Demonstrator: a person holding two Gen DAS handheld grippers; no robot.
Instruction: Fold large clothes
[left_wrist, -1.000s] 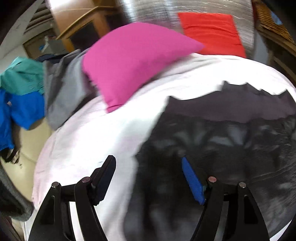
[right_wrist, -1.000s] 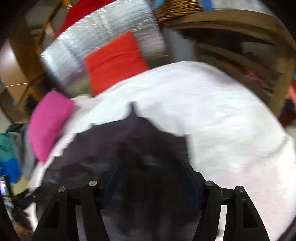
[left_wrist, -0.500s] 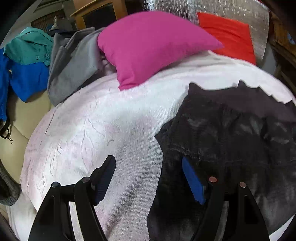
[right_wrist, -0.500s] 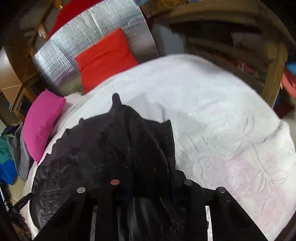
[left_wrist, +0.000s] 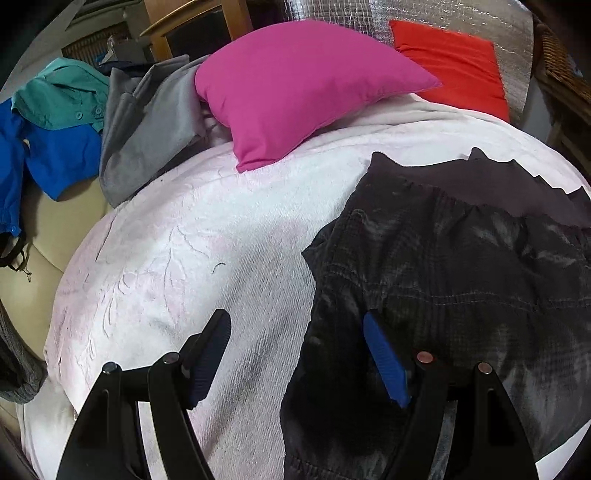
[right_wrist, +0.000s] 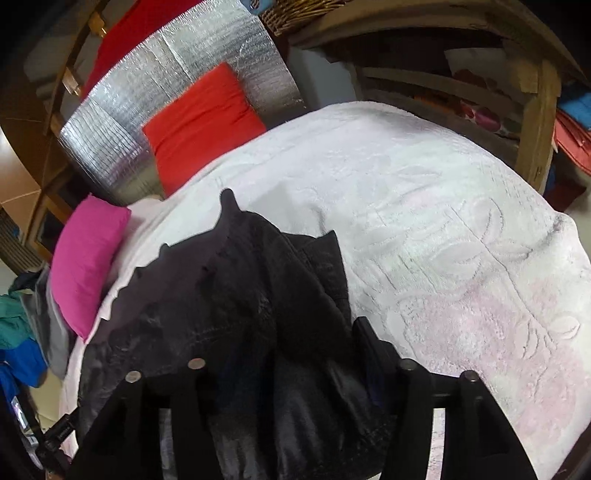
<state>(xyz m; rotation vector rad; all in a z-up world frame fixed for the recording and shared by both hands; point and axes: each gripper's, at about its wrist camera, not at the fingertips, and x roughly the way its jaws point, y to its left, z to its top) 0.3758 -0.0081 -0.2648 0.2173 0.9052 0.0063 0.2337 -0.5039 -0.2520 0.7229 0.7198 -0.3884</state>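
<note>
A large dark charcoal garment (left_wrist: 443, 280) lies crumpled on the white-pink blanket (left_wrist: 207, 236) of a bed. My left gripper (left_wrist: 295, 354) is open, low over the blanket at the garment's left edge, its right blue pad (left_wrist: 384, 362) over the cloth, its left finger (left_wrist: 210, 343) over bare blanket. In the right wrist view the garment (right_wrist: 240, 295) bunches up between the fingers of my right gripper (right_wrist: 295, 354). The right finger (right_wrist: 369, 339) shows; the left one is hidden by cloth. Whether the jaws grip the cloth I cannot tell.
A magenta pillow (left_wrist: 295, 85) and a red pillow (left_wrist: 454, 62) lie at the bed's head against a silver foil panel (right_wrist: 177, 85). Grey (left_wrist: 151, 122), teal (left_wrist: 62, 96) and blue (left_wrist: 55, 155) clothes are piled at the left. Wooden shelves (right_wrist: 480, 85) stand to the right.
The blur has gone; both grippers came down closer to the bed. The garment settled onto the blanket, and its right part now bunches up between the right gripper's fingers.
</note>
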